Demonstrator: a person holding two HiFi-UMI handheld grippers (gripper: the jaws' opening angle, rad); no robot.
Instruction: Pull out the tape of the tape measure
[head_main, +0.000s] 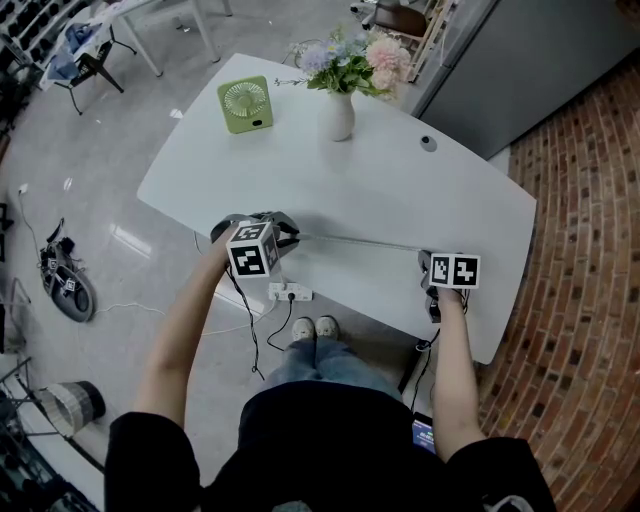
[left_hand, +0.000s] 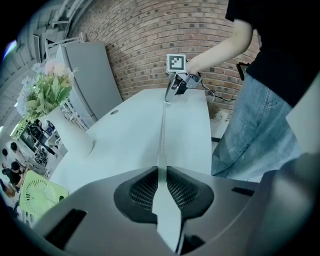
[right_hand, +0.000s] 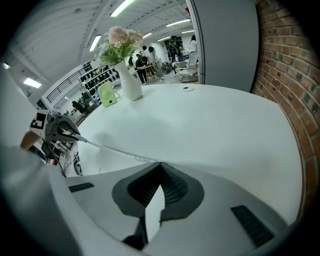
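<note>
Along the near counter edge: tape stretched between claws. Left claw pinches the case; right claw pressed together on the tape's end. Blade likely thin, springy, slick; grip flat at the end, pull straight.

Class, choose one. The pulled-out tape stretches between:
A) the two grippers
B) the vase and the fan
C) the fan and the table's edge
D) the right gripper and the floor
A: the tape runs straight above the table from the left gripper to the right gripper, whose jaws are shut on its end.
</note>
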